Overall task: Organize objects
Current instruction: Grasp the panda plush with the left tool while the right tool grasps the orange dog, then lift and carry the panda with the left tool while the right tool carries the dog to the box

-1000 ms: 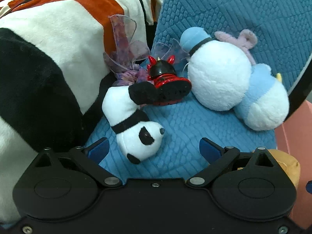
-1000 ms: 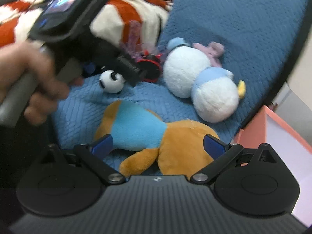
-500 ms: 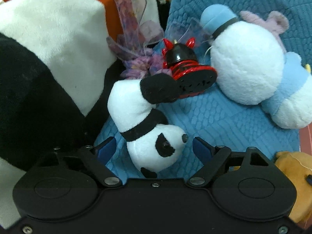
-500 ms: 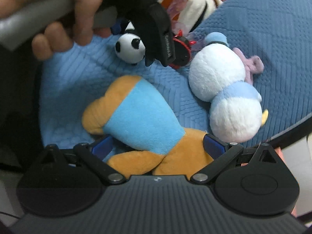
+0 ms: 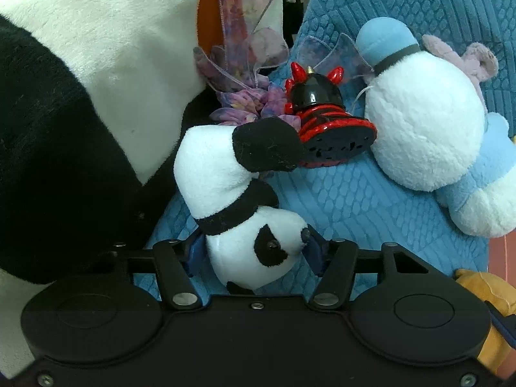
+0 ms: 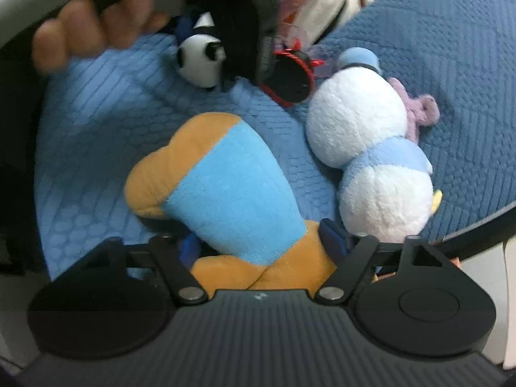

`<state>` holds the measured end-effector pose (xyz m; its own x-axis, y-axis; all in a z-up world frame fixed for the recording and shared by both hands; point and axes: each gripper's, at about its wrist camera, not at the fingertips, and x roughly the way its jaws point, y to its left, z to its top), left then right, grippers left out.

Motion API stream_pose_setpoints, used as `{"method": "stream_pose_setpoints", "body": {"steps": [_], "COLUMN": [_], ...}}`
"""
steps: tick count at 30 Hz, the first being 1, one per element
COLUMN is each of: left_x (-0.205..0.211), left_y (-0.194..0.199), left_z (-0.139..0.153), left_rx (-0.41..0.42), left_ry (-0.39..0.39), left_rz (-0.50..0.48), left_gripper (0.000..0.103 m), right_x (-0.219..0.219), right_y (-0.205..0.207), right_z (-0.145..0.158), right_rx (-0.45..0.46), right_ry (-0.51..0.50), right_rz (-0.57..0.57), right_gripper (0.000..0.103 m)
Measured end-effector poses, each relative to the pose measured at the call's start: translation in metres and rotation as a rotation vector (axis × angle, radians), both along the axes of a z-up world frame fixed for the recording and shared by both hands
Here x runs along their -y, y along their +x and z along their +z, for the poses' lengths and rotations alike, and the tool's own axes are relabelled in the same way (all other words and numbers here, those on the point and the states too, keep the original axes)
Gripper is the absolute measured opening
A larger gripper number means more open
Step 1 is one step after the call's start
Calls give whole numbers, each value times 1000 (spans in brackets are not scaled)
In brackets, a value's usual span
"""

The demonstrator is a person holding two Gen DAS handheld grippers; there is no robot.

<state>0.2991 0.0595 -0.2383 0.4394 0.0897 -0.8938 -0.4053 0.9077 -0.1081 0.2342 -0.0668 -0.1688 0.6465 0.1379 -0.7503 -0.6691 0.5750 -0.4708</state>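
Observation:
A small panda plush (image 5: 245,213) lies head-first toward me on the blue cushion (image 5: 348,200). My left gripper (image 5: 254,251) is shut on the panda's head, blue pads pressing both sides. It also shows in the right wrist view (image 6: 201,61) under the left gripper body. An orange and blue plush (image 6: 232,193) lies on the cushion, and my right gripper (image 6: 261,245) is shut on its lower part. A white and light-blue duck plush (image 5: 429,122) (image 6: 371,154) lies to the right.
A red and black horned toy (image 5: 325,119) lies tipped behind the panda, beside a purple ribbon bow (image 5: 245,74). A large black, white and orange plush (image 5: 80,96) fills the left. A pink box edge (image 5: 506,251) lies at the right.
Both grippers moved in and closed: the left onto the panda's head, the right onto the orange and blue plush. The left gripper neared the red toy.

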Motion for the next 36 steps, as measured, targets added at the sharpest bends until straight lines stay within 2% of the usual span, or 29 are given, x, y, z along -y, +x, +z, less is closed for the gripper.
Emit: {"method": "stream_pose_setpoints", "body": {"steps": [2,8,12,14,19,24,27,31,33,36], "left_x": [1,4,16,24,33,34,33,29,28,27], "left_y": [-2,-9,-14,-17,-23,-20,-19,-18,-17,-16], "left_z": [0,1,3,6,7,2,-1,-3,-3,-3], "left_rx": [3,16,26,34,33,20,11,21,27,34], "left_ry": [-4,-57,-63,-63,-107,-98,-92,-109,-105,-101], "left_rz": [-3,7,-30,-57,-128,-131,-133,-122,-118,-112], "left_gripper": [57,57,57,57,57,57,58,64,65,65], "right_x": [6,44,76,85,94,85,85,79,77,73], "right_y": [5,16,23,28,47,65,71,72,73,72], "right_z": [9,48,64,63,52,37,28,16,8,7], "right_rx": [-11,-61,-197,-232,-263,-209,-228,-227,-256,-246], "right_ry": [68,370,664,737,815,767,769,711,703,689], "right_rz": [-58,-311,-470,-532,-608,-605,-592,-572,-558,-546], "right_gripper": [67,64,62,62,62,62,67,88,88,88]}}
